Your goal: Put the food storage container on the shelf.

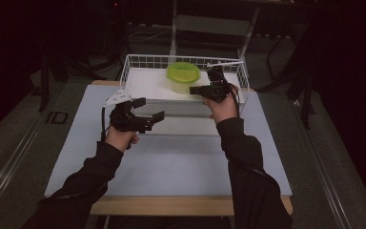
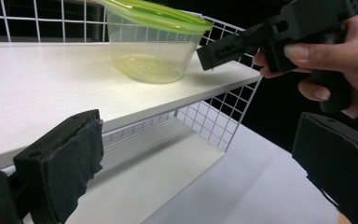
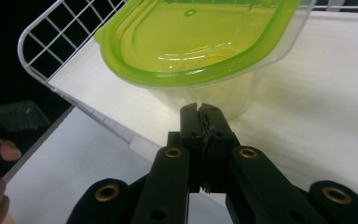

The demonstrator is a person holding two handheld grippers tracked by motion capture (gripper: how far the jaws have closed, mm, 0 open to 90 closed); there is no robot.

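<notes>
Near side first: left gripper hangs over the table w/ jaws spread wide, nothing btwn them, pointing right toward the shelf's front edge. Further back, right gripper has jaws pinched fully together, empty, tip just beside the container's right wall, can't tell if touching. The clear container w/ green lid sits upright on the white wire-rimmed shelf, far center. So it lies left of the right gripper's tip, and the right hand's def nearer imo.
</notes>
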